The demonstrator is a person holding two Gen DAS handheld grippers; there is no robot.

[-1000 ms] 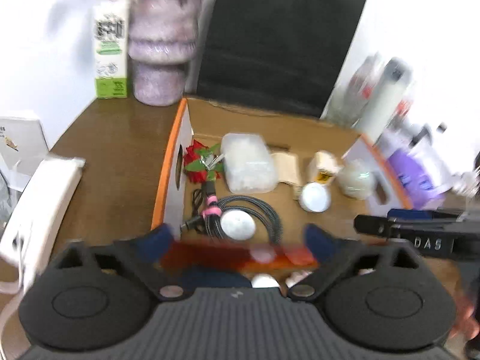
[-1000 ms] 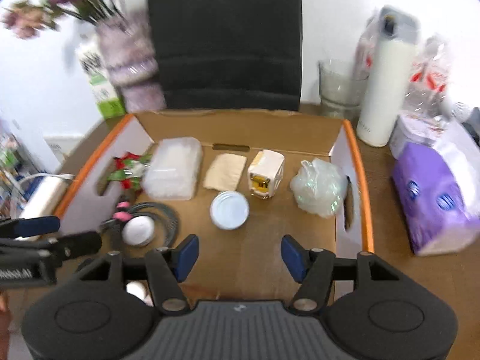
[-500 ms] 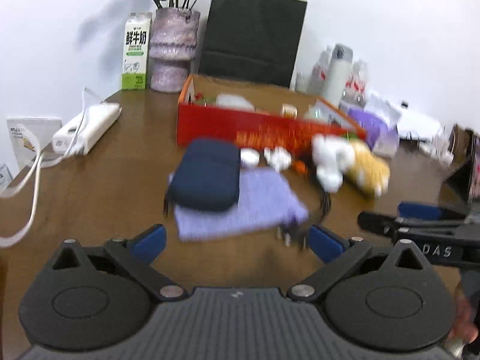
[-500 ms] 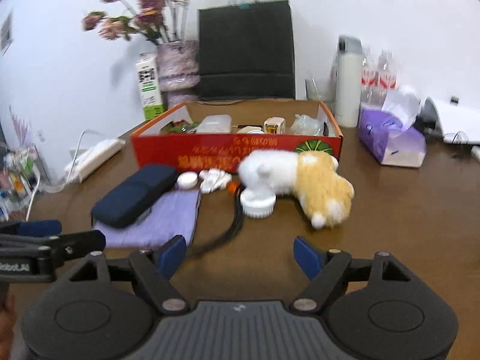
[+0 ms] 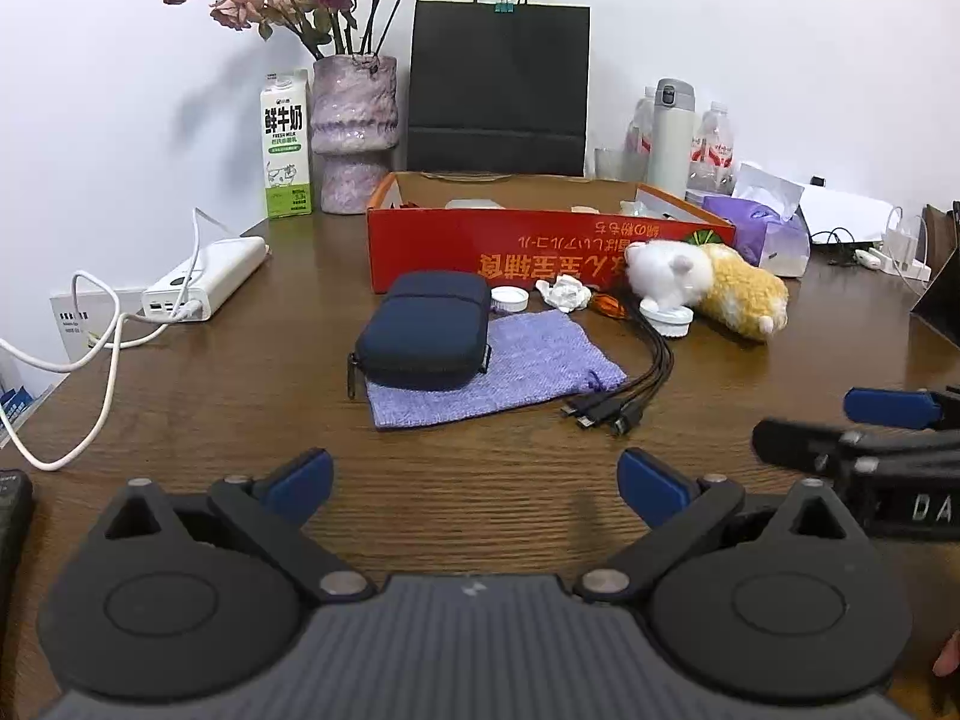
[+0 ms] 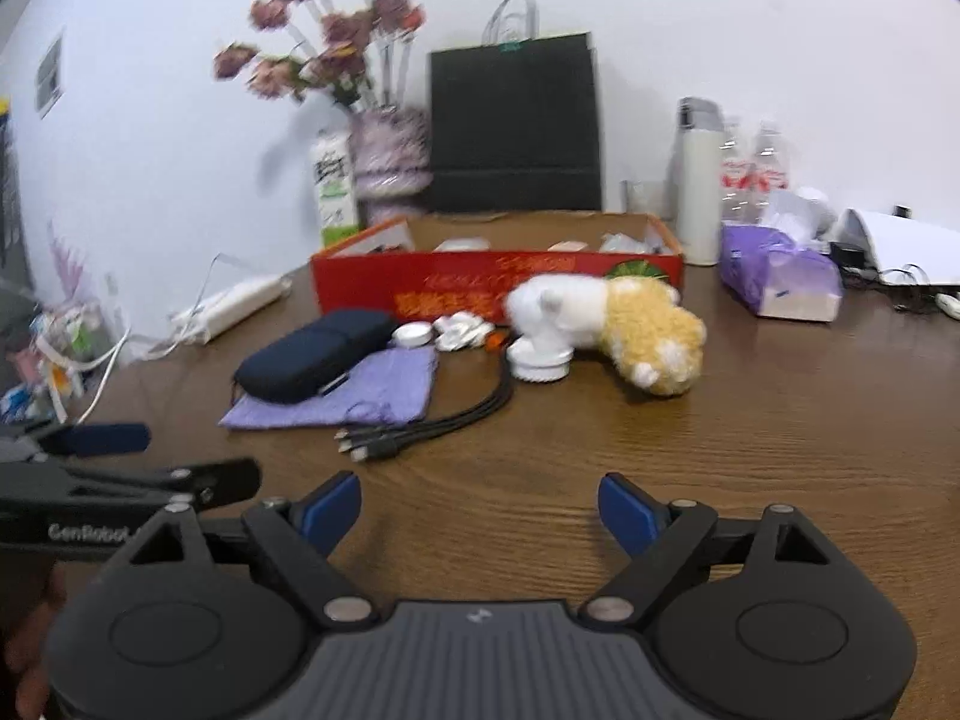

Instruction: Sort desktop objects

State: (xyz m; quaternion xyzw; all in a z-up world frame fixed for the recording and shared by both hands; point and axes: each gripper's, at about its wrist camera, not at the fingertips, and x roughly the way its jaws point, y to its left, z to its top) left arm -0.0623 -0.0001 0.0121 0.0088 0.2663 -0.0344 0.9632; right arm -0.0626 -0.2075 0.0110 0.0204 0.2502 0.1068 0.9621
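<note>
Where white wall meets wooden desk (image 5: 480,480), red box (image 5: 540,252), black bag (image 5: 498,90).

My left gripper (image 5: 474,480): fingers spread wide, nothing between them, over bare wooden table (image 5: 180,372). At 12 o'clock: navy zip case (image 5: 423,330) lying partly on a purple cloth pouch (image 5: 516,363). At 1 o'clock: black multi-plug cable (image 5: 624,396), white lid (image 5: 666,318), plush toy (image 5: 702,288). Behind them, the red cardboard box (image 5: 540,252), open on top. At 10 o'clock: white power bank (image 5: 204,279), cabled. At 3 o'clock: my right gripper (image 5: 864,432), seen edge-on.
</note>
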